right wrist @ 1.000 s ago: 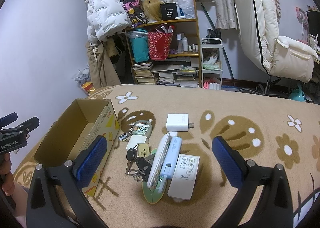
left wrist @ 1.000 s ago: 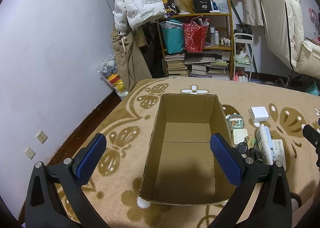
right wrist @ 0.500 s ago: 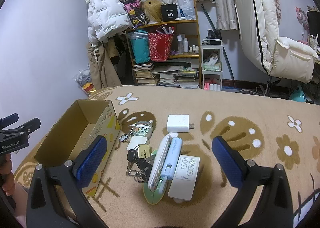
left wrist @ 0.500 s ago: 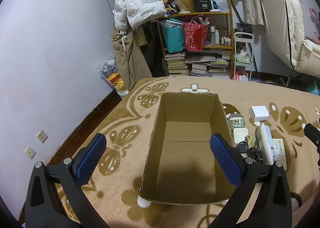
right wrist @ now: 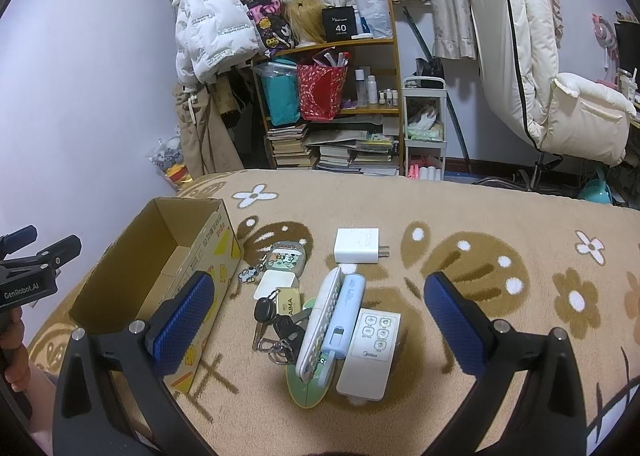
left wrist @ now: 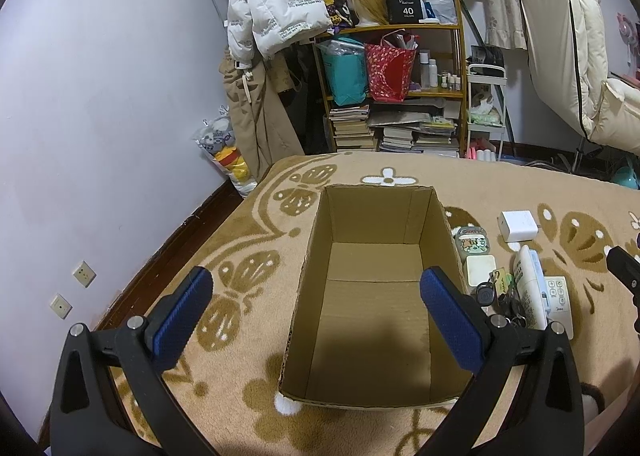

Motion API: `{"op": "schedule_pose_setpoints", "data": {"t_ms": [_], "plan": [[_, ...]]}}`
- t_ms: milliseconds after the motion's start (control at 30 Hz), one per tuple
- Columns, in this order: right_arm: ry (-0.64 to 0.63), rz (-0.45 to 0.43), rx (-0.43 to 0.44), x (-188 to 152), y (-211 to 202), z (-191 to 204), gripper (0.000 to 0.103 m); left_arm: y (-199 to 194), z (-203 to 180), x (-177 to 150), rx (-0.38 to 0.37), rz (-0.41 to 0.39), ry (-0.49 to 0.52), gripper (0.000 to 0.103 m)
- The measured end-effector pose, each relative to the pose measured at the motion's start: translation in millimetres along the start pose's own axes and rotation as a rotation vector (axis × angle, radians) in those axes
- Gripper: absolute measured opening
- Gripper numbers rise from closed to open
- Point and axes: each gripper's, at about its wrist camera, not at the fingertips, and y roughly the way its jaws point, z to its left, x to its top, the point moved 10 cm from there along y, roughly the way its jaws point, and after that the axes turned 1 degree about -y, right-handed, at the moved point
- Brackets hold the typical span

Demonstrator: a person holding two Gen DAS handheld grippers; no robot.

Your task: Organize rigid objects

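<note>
Both claws are held wide open and empty: the left claw (left wrist: 316,300) above the cardboard box (left wrist: 372,296), the right claw (right wrist: 320,308) above the remote (right wrist: 370,352) and keys (right wrist: 276,320), with the box at 10 o'clock.

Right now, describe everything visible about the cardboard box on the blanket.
The cardboard box is a plain brown corrugated carton, open at the top with no flaps showing, and nothing lies inside; a crease crosses its bare floor. Its outer long side carries yellow shapes and red print. It sits upright on the tan patterned blanket, left of the cluster of small items, with the cartoon-printed case closest beside it. Neither gripper touches it.
</note>
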Motion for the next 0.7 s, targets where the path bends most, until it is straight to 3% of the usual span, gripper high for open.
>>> {"op": "schedule_pose_setpoints", "data": {"t_ms": [700], "plan": [[0.000,0.002,-0.001,-0.3,1.2,-0.1,0.103,-0.4,-0.9,-1.7,0.004,0.000,0.004,0.103]]}}
